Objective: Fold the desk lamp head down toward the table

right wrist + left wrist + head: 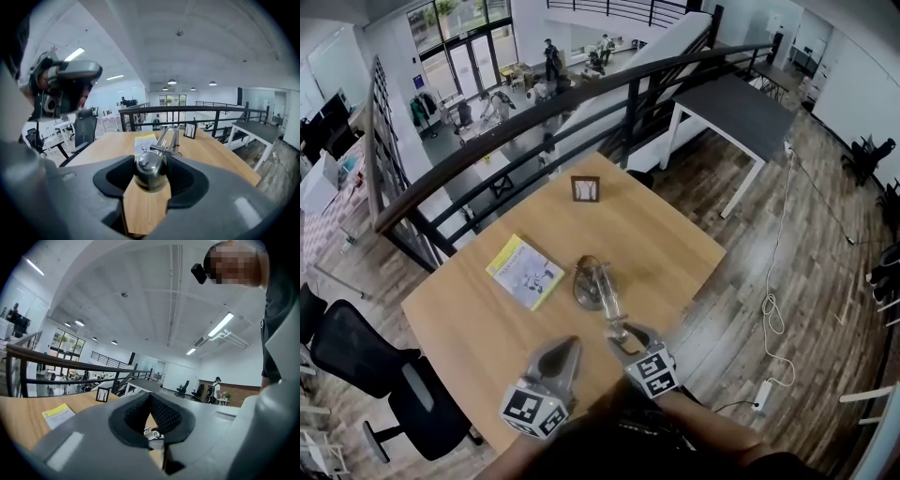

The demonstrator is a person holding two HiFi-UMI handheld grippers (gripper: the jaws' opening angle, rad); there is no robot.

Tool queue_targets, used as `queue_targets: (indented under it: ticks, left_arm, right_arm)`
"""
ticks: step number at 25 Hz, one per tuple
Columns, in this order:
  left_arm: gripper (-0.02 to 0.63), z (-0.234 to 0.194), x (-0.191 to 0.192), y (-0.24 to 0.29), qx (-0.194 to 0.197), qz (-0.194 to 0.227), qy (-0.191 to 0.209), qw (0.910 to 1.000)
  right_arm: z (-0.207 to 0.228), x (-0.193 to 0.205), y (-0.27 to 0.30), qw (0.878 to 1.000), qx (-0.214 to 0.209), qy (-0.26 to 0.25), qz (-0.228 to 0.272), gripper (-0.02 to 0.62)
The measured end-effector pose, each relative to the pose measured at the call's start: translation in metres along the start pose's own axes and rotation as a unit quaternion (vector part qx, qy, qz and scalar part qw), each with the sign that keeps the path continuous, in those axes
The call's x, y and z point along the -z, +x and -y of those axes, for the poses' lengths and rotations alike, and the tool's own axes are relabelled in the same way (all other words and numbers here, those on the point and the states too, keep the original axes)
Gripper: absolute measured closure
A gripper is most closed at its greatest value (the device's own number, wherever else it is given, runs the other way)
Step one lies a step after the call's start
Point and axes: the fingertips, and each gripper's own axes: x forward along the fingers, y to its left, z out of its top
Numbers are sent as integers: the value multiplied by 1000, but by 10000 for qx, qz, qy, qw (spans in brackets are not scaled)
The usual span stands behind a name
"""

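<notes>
A chrome desk lamp stands mid-table on its round base, and its arm reaches toward me. In the right gripper view the shiny lamp head fills the gap between the jaws and touches both pads, so my right gripper is shut on it. Seen from the head view, my right gripper is at the near end of the arm. My left gripper hovers beside it to the left, over the table, with its jaws together and nothing in them. Through its jaws only a sliver of chrome shows.
A yellow booklet lies left of the lamp. A small picture frame stands at the table's far corner. A black office chair sits off the left edge. A dark railing runs behind the table.
</notes>
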Motion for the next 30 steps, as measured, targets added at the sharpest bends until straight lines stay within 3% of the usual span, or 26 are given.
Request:
queue_targets:
  ticks: [5, 16, 26, 30]
  left_arm:
    - [604, 0, 3, -12, -3, -123, 67, 9999]
    - [604, -16, 6, -30, -172, -183, 126, 9996]
    - [604, -11, -12, -32, -215, 70, 124, 9997]
    - [604, -4, -19, -36, -123, 213, 135, 9996]
  right_arm:
    - [5, 53, 39, 9975, 249, -402, -516, 387]
    - [17, 95, 105, 9853, 620, -1289, -940, 388]
    - [19, 89, 105, 9853, 342, -1259, -1099, 387]
    - [8, 54, 83, 9928, 199, -953, -703, 407]
